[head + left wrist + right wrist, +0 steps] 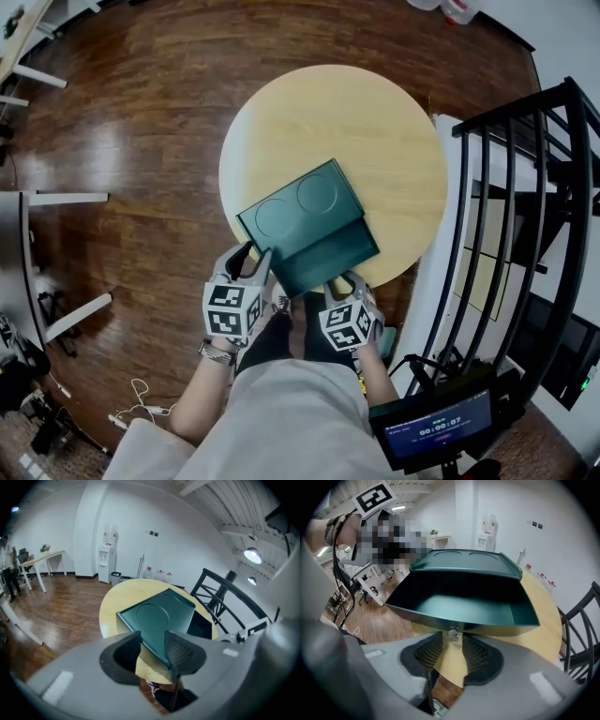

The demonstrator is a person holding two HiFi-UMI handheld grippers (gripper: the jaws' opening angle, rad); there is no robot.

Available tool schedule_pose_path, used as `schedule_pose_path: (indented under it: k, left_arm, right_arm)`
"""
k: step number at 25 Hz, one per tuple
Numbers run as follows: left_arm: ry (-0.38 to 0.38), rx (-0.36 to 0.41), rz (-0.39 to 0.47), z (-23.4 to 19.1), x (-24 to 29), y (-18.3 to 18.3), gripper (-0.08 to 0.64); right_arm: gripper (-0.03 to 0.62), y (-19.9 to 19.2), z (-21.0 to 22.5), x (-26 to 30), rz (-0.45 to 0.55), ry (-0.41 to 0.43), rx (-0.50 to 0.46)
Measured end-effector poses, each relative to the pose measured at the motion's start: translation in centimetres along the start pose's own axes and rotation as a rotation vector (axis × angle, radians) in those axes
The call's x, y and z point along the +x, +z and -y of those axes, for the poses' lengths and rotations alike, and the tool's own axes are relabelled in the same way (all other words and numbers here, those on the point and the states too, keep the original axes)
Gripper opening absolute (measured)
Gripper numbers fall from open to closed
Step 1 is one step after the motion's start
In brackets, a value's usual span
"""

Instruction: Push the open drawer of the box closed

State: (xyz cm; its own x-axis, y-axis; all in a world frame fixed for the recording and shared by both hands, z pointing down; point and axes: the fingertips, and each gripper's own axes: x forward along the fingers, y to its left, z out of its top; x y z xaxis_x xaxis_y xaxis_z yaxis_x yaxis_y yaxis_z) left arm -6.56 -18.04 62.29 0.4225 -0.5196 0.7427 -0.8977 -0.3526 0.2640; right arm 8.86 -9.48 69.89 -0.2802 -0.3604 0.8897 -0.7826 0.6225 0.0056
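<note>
Wooden surface [375, 122] carries the box [300, 202], drawer [323, 253] open just ahead of the right gripper [345, 283], black railing [525, 187] to its right; left gripper [255, 255] faces the box's corner. The 2 tilt downward, jaws wide, empty.

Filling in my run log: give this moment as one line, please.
drawer: open, pulled out | left gripper: open, at box corner | right gripper: open, knob between tips | push: not yet done
</note>
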Motion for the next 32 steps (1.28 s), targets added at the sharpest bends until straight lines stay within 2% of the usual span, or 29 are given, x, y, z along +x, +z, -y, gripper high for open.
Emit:
schedule_pose_path:
  k: [1, 2, 5, 8, 11, 15, 20, 32]
  left_arm:
    - [0.007, 0.004, 0.002, -0.2, -0.1, 0.0, 0.165]
    - [0.015, 0.009, 0.003, -0.4, -0.1, 0.0, 0.142]
    - [0.053, -0.007, 0.001, -1.2, -0.2, -0.2, 0.089]
    - [0.088, -0.074, 0.014, -2.1, -0.2, -0.5, 0.134]
    - [0.074, -0.106, 0.003, -2.0, 0.0, -0.5, 0.140]
    - [0.053, -0.100, -0.014, -2.0, 0.4, -0.6, 0.135]
    - [0.060, -0.051, -0.015, -1.8, 0.5, -0.5, 0.138]
    - [0.061, -0.065, -0.007, -2.0, 0.4, -0.5, 0.137]
  right_arm:
    - [0.104, 0.0, 0.0, 0.0, -0.001, -0.002, 0.017]
    - [0.089, 0.1, 0.1, 0.0, -0.004, -0.003, 0.029]
    - [0.089, 0.0, 0.0, 0.0, -0.013, 0.001, 0.025]
    - [0.089, 0.0, 0.0, 0.0, -0.016, 0.000, 0.016]
    - [0.089, 0.0, 0.1, -0.1, -0.016, -0.005, 0.026]
    - [0.089, 0.1, -0.1, -0.1, -0.021, 0.007, 0.039]
    - [0.087, 0.2, 0.1, -0.2, -0.025, 0.000, 0.038]
    - [0.086, 1.1, 0.6, -0.2, -0.019, -0.019, 0.024]
